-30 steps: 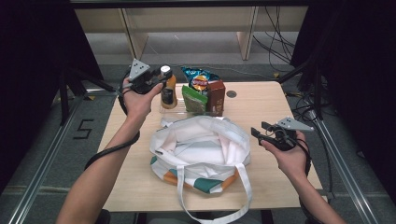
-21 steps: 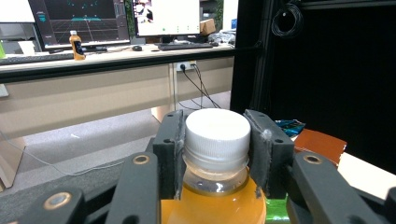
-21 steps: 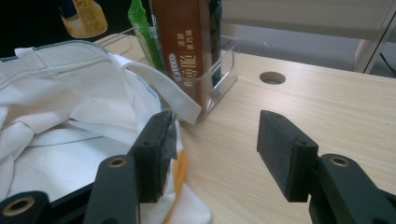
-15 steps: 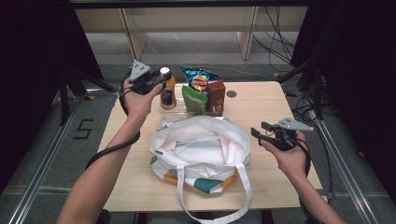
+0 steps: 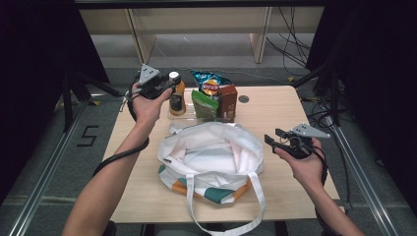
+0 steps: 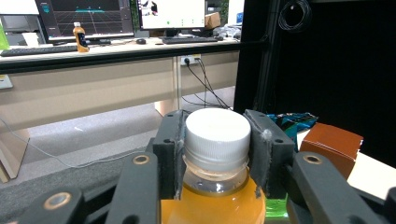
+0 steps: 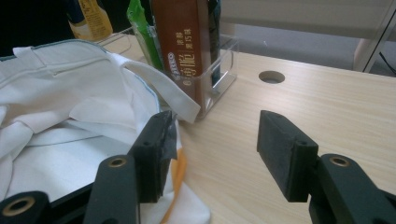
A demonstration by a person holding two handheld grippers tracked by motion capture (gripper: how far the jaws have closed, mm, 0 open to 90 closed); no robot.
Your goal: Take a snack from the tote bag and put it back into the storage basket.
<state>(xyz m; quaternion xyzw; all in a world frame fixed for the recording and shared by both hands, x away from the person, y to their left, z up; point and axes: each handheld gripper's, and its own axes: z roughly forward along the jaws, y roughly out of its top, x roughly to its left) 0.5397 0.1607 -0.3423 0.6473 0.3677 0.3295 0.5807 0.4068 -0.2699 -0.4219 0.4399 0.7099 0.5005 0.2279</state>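
An orange juice bottle (image 5: 176, 96) with a white cap (image 6: 215, 132) stands at the left end of a clear tray (image 5: 173, 116) at the table's back. My left gripper (image 5: 167, 84) is shut on the bottle's cap and neck (image 6: 215, 151). A white tote bag (image 5: 211, 160) with green and orange bands lies open mid-table, handles toward the front. My right gripper (image 5: 273, 138) hovers open just right of the bag, its pads (image 7: 285, 151) beside the bag's rim (image 7: 154, 84) with nothing between them.
In the tray also stand a green packet (image 5: 203, 104), a brown carton (image 5: 227, 102) and a blue chip bag (image 5: 210, 83). A round hole (image 5: 243, 99) is in the tabletop at the back right. Bare wood (image 7: 327, 121) lies right of the bag.
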